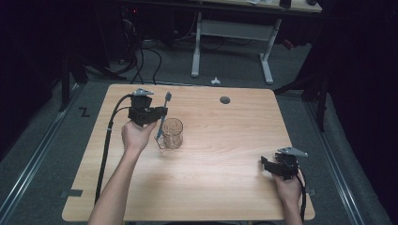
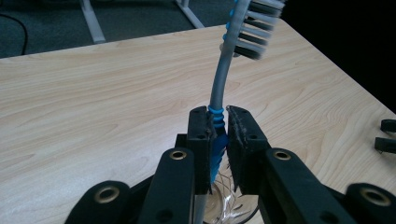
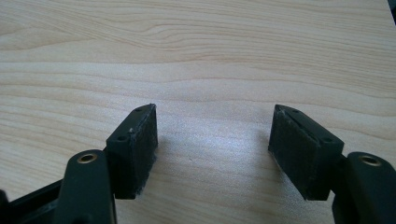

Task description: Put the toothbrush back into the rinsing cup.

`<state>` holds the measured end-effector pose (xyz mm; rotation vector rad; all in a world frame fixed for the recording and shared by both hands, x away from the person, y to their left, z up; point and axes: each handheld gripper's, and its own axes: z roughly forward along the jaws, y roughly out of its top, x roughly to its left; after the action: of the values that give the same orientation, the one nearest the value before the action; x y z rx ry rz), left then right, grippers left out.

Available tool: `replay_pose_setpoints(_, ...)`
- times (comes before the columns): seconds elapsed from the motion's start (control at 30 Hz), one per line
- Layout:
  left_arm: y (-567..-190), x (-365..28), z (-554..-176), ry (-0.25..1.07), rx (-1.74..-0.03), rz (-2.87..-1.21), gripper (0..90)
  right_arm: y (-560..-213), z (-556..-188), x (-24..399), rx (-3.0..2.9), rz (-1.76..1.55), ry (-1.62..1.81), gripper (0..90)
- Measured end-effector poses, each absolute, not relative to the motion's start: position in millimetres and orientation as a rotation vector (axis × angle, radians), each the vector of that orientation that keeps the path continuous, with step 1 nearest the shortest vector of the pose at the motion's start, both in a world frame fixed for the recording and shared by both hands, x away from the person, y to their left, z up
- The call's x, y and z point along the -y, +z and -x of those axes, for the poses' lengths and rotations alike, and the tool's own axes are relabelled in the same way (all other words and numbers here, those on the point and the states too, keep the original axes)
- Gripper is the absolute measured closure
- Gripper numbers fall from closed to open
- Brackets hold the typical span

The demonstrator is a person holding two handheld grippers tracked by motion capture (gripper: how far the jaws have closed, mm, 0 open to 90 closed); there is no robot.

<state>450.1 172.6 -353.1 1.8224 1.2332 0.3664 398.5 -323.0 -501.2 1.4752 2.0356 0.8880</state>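
The left gripper (image 1: 159, 112) is holding a toothbrush (image 1: 164, 112) over the left half of the wooden table (image 1: 225, 154). Its jaws are pressing together on the blue ribbed part of the grey handle, as the left gripper view is showing (image 2: 217, 135). The toothbrush (image 2: 224, 60) is standing almost upright, with the bristle head at the top, and its lower end is reaching down into a clear glass cup (image 1: 172, 133) that is standing on the table just beside the left hand (image 1: 136, 136). In the left gripper view the rim of the cup (image 2: 224, 203) is showing directly under the jaws. The right gripper (image 1: 270, 165) is resting well apart from it, near the right front corner of the table. Its jaws are standing wide apart with only bare wood between them (image 3: 212, 149).
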Motion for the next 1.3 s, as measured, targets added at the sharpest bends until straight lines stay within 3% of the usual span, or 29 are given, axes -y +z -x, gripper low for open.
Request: replay_pose_setpoints(1.3, -373.1, -181.0, -429.7, 0.388, -1.254, -1.849, 79.3, -501.2, -398.4, 322.4, -2.036, -1.472, 0.882, 32.8)
